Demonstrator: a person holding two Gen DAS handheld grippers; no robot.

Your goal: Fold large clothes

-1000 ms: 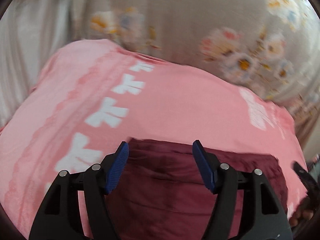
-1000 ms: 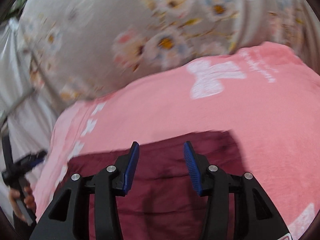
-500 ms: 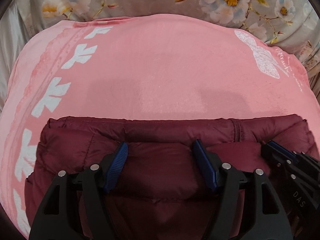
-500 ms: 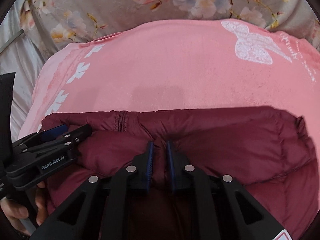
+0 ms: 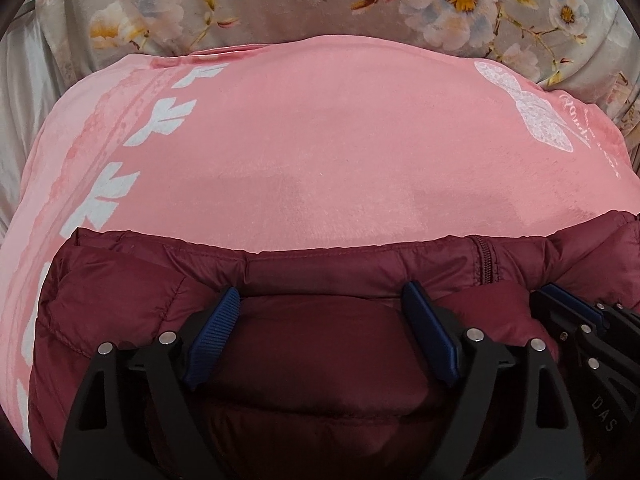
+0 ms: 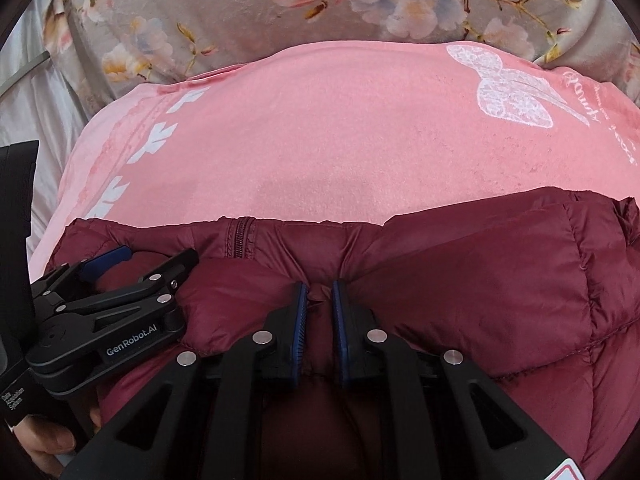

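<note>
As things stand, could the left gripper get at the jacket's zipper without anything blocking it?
Probably yes. The left gripper, jaws opening, sits on the maroon jacket; the zipper lies just beyond, uncovered, though the right gripper pinches fabric beside it.

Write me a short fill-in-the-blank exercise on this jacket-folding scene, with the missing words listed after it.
1. The puffer jacket is dark ____ in colour.
2. The jacket lies on a ____ blanket printed with white motifs.
3. The right gripper has a fold of the jacket ____ between its pads.
4. The left gripper has its jaws spread, with the jacket's ____ running just to the right of them.

Missing words: red (maroon); pink; pinched; zipper
</note>
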